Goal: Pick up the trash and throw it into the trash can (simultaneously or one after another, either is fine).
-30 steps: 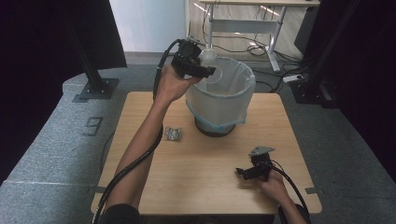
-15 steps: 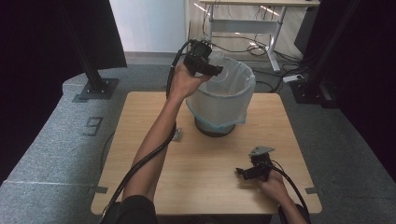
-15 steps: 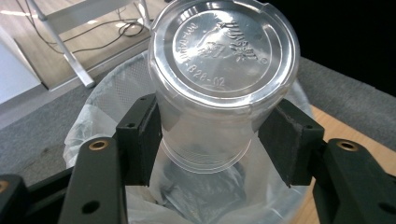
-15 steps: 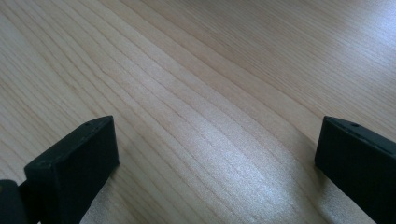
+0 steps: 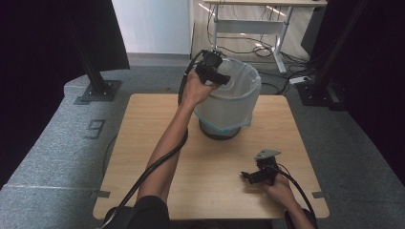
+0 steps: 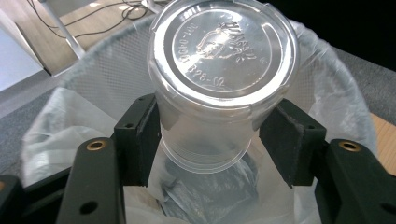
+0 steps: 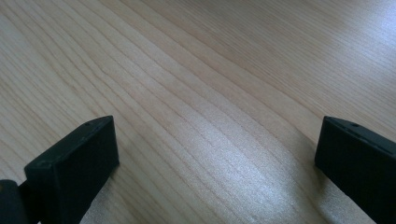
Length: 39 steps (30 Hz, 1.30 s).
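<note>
My left gripper (image 5: 216,72) is held up over the near-left rim of a mesh waste bin (image 5: 224,113) lined with a thin plastic bag (image 6: 51,121). In the left gripper view the left gripper (image 6: 219,135) is shut on a clear plastic cup (image 6: 224,51), its embossed bottom facing the camera, right above the bin's opening. My right gripper (image 5: 248,175) rests low on the wooden table (image 5: 291,124) near the front right. In the right gripper view the right gripper (image 7: 215,140) stands open, with only bare wood between its jaws.
The bin stands at the back middle of the table. A person's left forearm (image 5: 167,143) and the gripper's cable cross the table's middle. Black stand bases (image 5: 98,90) sit on the grey floor at left and right. A desk (image 5: 267,19) with cables stands behind.
The left gripper has carried the cup to the right, from outside the bin's left rim to over its opening. The right gripper has stayed still.
</note>
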Each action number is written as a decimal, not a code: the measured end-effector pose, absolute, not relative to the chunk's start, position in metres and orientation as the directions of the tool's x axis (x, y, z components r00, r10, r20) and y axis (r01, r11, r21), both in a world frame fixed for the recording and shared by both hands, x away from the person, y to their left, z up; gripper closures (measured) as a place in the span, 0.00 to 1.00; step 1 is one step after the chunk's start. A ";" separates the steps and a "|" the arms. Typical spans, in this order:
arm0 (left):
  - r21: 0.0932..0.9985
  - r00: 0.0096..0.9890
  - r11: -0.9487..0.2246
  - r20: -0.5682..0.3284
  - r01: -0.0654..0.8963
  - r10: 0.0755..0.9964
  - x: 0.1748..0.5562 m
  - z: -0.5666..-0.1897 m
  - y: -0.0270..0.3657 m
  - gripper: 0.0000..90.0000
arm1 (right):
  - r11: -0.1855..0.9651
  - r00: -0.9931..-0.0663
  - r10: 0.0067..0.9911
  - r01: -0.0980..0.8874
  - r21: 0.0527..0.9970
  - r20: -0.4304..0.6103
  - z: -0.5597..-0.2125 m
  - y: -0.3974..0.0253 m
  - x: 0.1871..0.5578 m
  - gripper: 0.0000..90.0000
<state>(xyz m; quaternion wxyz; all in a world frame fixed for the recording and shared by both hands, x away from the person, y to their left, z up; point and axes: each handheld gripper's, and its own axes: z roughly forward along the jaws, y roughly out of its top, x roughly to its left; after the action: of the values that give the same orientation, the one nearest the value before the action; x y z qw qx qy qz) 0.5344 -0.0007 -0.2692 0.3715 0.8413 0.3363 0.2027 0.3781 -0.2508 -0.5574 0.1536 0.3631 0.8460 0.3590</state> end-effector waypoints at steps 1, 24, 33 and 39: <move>0.761 0.692 -0.498 0.091 0.415 0.716 0.534 -0.269 -0.001 0.43 | 0.479 -0.689 0.725 0.504 0.719 0.001 -0.557 -0.251 0.378 0.00; 0.793 0.694 -0.439 0.028 0.423 0.719 0.524 -0.257 0.032 0.15 | 0.479 -0.690 0.724 0.503 0.719 0.000 -0.557 -0.251 0.378 0.00; 0.785 0.673 -0.472 0.098 0.401 0.733 0.512 -0.246 0.047 0.01 | 0.478 -0.689 0.725 0.503 0.720 0.000 -0.557 -0.251 0.378 0.00; 0.794 0.663 -0.471 0.118 0.383 0.739 0.507 -0.243 0.058 0.00 | 0.478 -0.689 0.725 0.503 0.720 0.000 -0.557 -0.251 0.378 0.00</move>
<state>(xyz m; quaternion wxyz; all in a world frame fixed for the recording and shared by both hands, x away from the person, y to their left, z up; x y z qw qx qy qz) 0.5075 0.0584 -0.2433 0.3861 0.8262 0.3396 0.2302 0.3781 -0.2507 -0.5575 0.1543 0.3630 0.8458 0.3592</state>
